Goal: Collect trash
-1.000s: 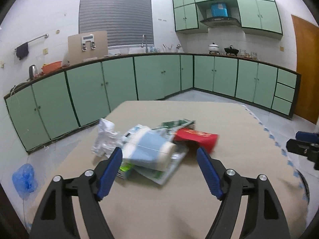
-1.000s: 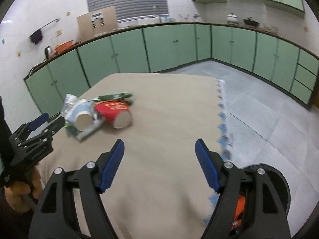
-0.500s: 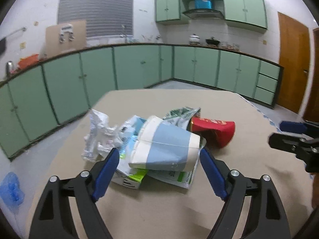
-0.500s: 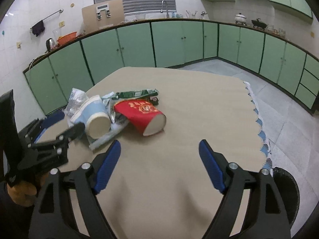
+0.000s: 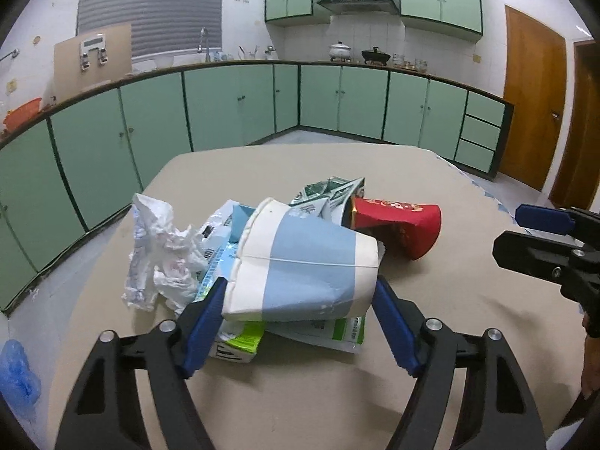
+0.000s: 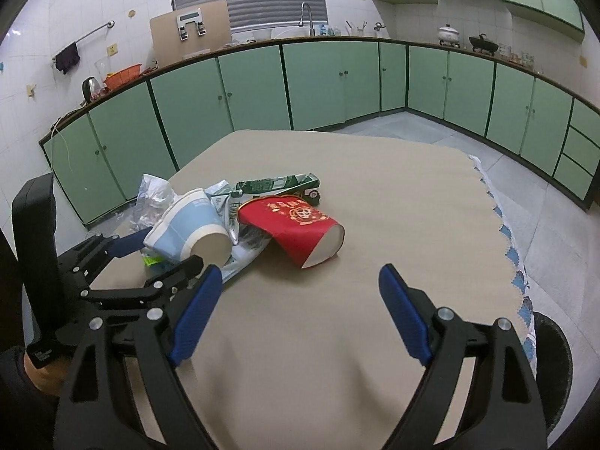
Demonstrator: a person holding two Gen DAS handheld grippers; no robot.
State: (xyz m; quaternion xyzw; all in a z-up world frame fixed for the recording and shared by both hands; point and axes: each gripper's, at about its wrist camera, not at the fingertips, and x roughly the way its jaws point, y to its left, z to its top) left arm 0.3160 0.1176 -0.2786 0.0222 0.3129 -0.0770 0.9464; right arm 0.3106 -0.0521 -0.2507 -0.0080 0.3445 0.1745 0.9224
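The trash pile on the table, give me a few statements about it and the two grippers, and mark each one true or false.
1. The blue cup lies on its side between the left gripper fingers. True.
2. The red cup stands upright. False: it lies on its side, mouth toward the right gripper.
3. The right gripper holds the red cup. False: it is open, with only bare table between its fingers.
4. Crumpled white plastic lies beside the blue cup. True.
5. A black bin sits past the table's edge. True.
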